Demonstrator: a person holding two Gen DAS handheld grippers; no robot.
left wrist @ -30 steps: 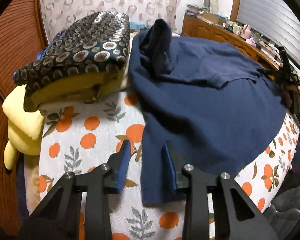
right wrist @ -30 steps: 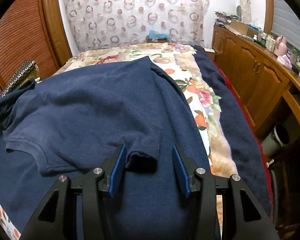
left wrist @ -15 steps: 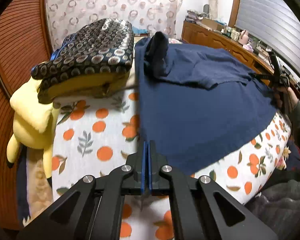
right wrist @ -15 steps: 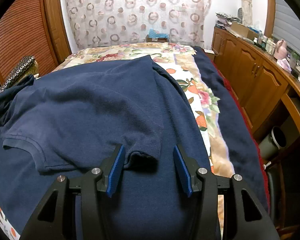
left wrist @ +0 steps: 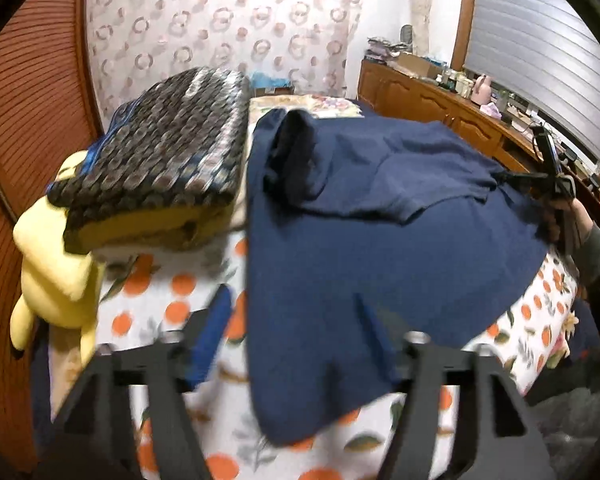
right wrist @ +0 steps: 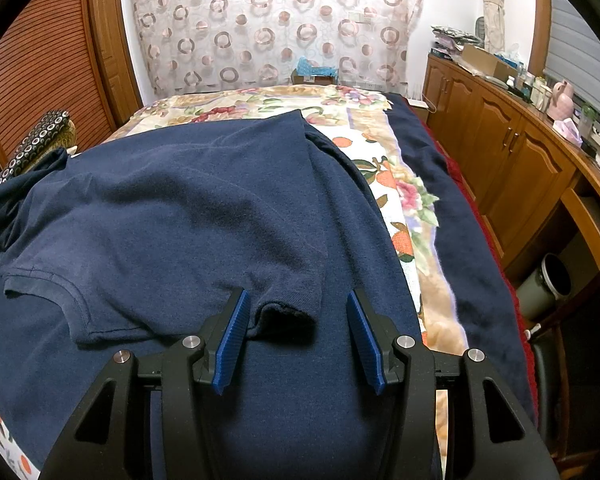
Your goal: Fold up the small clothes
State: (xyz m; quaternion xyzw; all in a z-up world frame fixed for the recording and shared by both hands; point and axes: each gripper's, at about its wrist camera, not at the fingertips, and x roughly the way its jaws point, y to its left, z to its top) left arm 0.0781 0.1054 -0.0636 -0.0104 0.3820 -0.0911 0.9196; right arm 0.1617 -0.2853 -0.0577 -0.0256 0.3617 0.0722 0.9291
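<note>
A navy blue shirt [left wrist: 380, 248] lies spread on the bed, its top part folded over the body. It also shows in the right wrist view [right wrist: 188, 216]. My left gripper [left wrist: 296, 320] is open, its jaws wide apart over the shirt's near left corner. My right gripper [right wrist: 298, 320] is open, its jaws either side of a folded sleeve edge [right wrist: 288, 312], not closed on it. The right gripper also shows at the far right of the left wrist view [left wrist: 548, 176].
A patterned dark cushion on a yellow pad [left wrist: 160, 168] and a yellow plush toy [left wrist: 56, 264] lie at the bed's left. The orange-print sheet [left wrist: 168, 304] covers the bed. Wooden cabinets [right wrist: 512, 160] line the right wall; a bin [right wrist: 548, 284] stands below.
My left gripper was open, shut half a second ago, and is open wide again now, blurred with motion over the shirt's corner. The right gripper has stayed open and nearly still.
</note>
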